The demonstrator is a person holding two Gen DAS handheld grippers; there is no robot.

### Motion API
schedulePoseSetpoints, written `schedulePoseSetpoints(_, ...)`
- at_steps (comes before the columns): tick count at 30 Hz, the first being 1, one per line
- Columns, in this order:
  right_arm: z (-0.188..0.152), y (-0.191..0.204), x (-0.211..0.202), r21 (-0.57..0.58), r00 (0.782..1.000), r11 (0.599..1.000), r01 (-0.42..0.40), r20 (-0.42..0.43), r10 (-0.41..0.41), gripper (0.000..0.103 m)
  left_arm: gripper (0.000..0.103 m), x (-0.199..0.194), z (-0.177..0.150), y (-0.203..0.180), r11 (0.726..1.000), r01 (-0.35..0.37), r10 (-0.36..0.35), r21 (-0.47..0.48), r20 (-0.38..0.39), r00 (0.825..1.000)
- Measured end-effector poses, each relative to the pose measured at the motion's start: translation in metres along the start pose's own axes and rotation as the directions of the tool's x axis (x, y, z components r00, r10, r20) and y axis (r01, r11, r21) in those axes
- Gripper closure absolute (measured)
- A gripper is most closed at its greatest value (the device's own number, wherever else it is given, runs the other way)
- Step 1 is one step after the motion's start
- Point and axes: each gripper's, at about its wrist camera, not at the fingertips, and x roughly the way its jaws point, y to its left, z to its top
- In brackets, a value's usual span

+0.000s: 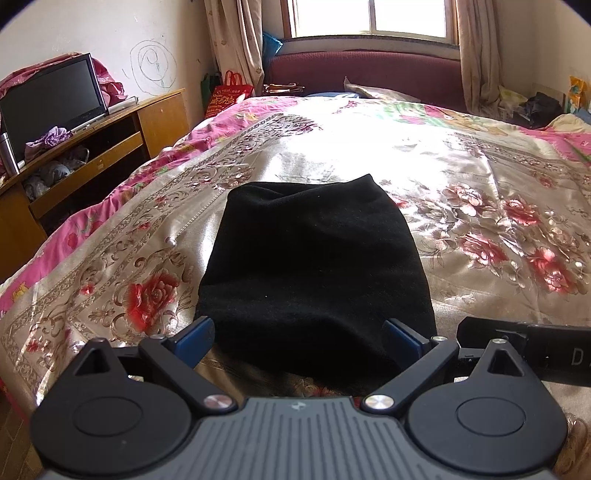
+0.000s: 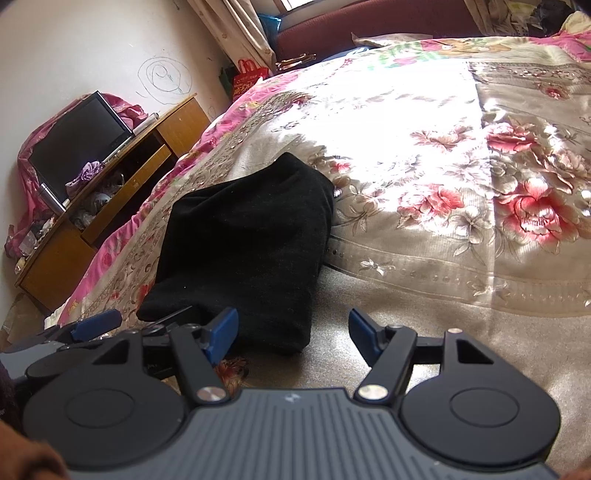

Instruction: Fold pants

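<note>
The black pants [image 1: 314, 266] lie folded into a compact bundle on the floral bedspread [image 1: 480, 177]. My left gripper [image 1: 301, 334] hovers over the bundle's near end, open, its blue fingers [image 1: 199, 332] wide apart over the cloth's two near corners. In the right wrist view the pants [image 2: 243, 251] sit left of centre. My right gripper [image 2: 293, 332] is open beside the bundle's near right corner, its left blue finger [image 2: 221, 332] over the cloth edge and its right finger over bare bedspread. The left gripper [image 2: 96, 325] shows at the lower left there, the right gripper [image 1: 517, 343] at the lower right of the left view.
A wooden cabinet [image 1: 110, 147] with a dark TV [image 1: 51, 96] stands left of the bed. A red bag [image 1: 229, 92] sits by the curtain in the far corner. A maroon headboard [image 1: 369, 70] and a window [image 1: 369, 18] lie beyond the bed.
</note>
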Motion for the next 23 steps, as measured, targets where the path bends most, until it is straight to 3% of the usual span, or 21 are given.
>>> schedulePoseSetpoints(23, -0.008, -0.013, 0.000, 0.030, 1.000, 1.000, 0.002, -0.019, -0.001, 0.035, 0.000, 0.003, -0.007, -0.013, 1.000, -0.020, 0.021, 0.015, -0.024, 0.999)
